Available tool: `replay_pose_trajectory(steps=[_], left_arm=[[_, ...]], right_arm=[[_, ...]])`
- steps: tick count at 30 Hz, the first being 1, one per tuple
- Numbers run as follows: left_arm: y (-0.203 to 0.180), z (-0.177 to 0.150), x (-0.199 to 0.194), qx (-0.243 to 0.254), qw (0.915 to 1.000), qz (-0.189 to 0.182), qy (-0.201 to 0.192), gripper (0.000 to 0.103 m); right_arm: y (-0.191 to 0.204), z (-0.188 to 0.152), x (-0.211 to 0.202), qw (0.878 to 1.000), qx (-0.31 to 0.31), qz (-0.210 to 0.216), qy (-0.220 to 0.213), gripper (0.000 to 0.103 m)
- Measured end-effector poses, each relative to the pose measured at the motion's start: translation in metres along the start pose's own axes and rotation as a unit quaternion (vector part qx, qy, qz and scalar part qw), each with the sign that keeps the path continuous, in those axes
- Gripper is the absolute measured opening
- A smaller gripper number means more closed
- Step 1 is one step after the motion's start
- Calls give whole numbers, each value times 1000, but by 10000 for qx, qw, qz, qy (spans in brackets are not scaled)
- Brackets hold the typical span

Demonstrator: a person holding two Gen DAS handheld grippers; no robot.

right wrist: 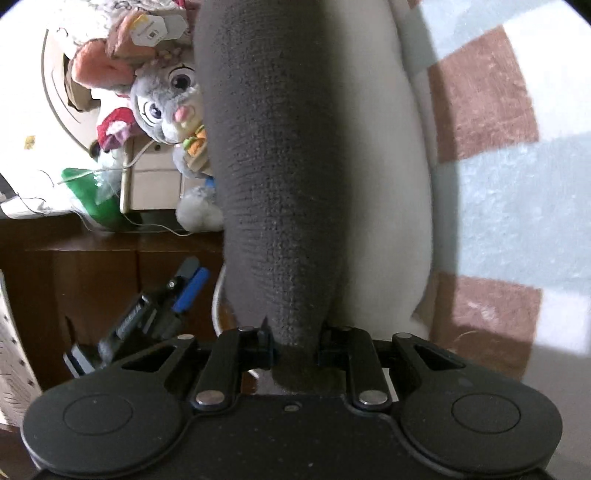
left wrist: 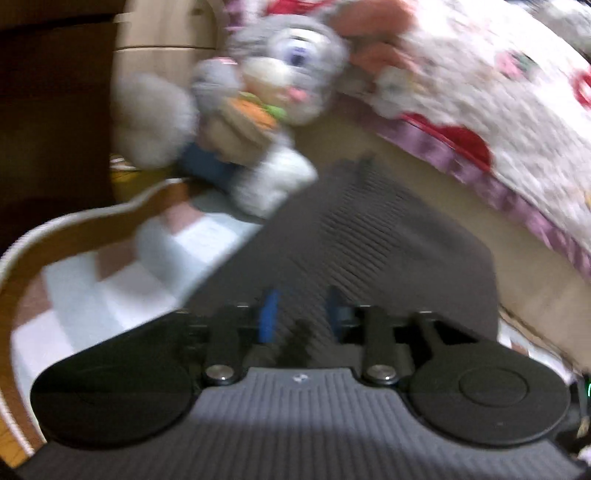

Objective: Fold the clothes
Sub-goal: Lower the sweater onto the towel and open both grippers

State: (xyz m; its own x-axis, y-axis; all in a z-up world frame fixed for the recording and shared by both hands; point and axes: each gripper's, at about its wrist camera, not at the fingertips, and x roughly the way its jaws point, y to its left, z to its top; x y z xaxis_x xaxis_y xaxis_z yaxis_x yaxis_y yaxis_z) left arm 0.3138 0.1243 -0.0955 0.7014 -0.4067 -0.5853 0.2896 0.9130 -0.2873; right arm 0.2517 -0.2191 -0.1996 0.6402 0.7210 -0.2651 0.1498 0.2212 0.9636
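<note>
Grey garment (right wrist: 273, 184) pinched in right gripper (right wrist: 295, 347), rising toward twelve o'clock.
Left gripper (left wrist: 303, 314) seen only from right view at eight o'clock; fingers narrow around grey cloth, grip unclear; checked blanket (right wrist: 517, 184) at three.

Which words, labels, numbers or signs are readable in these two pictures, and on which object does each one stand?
No text can be read with certainty.
Hang tags on the plush rabbit's ear: small print and a square code, too small to read.
Left gripper, seen from the right wrist: white lettering along its side, too blurred to read.
Left wrist view: blurred by motion, and no text shows.
</note>
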Motion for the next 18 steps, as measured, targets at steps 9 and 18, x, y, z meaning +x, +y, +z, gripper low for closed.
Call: replay_pose_trajectory(steps=[9, 18], left_arm=[[-45, -29, 42, 1331, 9852, 904, 587, 43], [-44, -28, 49, 1306, 9840, 949, 750, 44]], right_arm=[[68, -6, -43, 9530, -2825, -1043, -329, 62], [56, 78, -58, 9596, -1894, -1071, -1782, 70]])
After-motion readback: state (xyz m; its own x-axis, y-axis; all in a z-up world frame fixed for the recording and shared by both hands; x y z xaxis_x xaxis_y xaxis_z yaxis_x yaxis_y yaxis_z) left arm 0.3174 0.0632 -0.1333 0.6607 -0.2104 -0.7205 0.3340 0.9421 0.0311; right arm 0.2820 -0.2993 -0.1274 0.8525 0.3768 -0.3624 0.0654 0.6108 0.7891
